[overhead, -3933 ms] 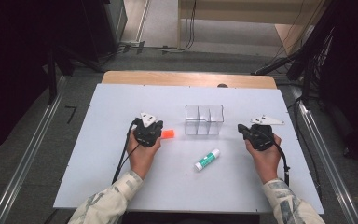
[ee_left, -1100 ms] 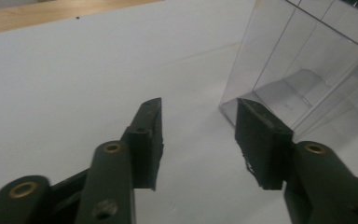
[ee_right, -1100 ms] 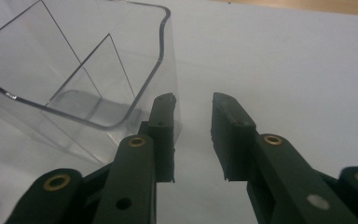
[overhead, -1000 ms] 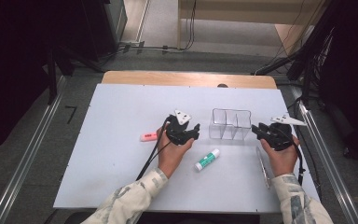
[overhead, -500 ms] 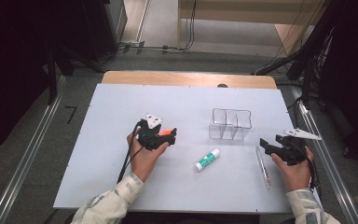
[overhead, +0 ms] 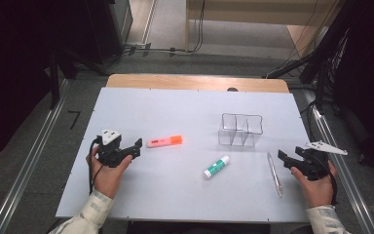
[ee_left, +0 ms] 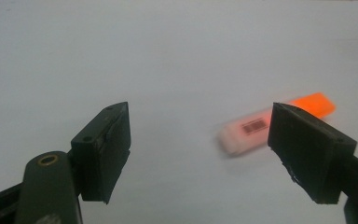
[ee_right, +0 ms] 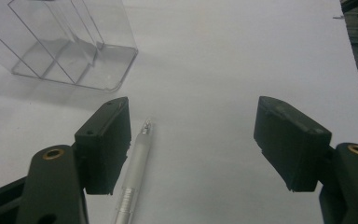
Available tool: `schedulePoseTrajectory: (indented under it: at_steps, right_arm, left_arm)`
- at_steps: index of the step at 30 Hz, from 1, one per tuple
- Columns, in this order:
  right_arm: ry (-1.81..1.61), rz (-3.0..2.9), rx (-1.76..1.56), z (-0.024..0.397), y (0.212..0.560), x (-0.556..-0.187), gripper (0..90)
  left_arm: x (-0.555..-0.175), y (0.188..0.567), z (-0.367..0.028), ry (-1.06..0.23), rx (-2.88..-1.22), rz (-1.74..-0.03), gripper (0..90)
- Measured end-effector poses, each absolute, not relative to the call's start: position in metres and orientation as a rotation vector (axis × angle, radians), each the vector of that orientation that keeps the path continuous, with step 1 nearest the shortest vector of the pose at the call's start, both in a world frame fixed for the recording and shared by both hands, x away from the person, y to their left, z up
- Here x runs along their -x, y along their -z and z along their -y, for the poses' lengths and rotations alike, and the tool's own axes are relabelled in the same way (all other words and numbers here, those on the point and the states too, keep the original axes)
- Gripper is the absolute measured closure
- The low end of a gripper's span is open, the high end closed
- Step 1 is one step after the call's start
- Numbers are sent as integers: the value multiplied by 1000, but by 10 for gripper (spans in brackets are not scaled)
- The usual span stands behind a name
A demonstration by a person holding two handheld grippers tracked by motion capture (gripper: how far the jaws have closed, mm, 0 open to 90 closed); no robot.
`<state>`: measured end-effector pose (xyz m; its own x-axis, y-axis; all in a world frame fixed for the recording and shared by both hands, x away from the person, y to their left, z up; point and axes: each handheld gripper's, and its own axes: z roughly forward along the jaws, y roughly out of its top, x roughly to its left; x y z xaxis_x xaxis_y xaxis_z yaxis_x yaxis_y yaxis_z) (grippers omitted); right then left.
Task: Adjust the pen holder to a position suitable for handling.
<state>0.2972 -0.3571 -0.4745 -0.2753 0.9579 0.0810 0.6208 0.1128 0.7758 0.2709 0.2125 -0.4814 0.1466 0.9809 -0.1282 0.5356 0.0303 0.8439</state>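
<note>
On the white table [overhead: 185, 107] lies a pink highlighter with an orange cap [overhead: 164, 141], just right of my left gripper [overhead: 136, 148]. That gripper's jaws have just been opening and stand wide apart with nothing between them. Its own view has the highlighter [ee_left: 261, 128] ahead, partly behind the right jaw of the left gripper [ee_left: 200, 154]. My right gripper [overhead: 288, 157] is at the right edge; its jaws have just been opening too and are empty. A silver pen [overhead: 274, 174] lies left of it. In the right gripper view the pen [ee_right: 135, 177] rests by the left jaw of the right gripper [ee_right: 193, 144].
A clear plastic organizer with compartments [overhead: 241, 129] stands at the right middle, and it is seen ahead in the right gripper view [ee_right: 74, 51]. A white and green glue stick [overhead: 216, 166] lies slanted near the centre. A wooden strip [overhead: 195, 82] borders the far table edge.
The left hand has slid left, away from the highlighter that stays on the table. The right gripper has drawn back toward the right front edge, leaving the pen lying on the table.
</note>
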Motion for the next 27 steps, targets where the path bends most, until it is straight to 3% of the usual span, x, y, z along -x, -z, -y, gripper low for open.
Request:
schedulePoseTrajectory:
  at_steps: [27]
  right_arm:
    - [-987, -1977, -1522, 358, 479, -289, 256]
  left_arm:
    - [-269, 489, -215, -681, -1640, -1511, 211]
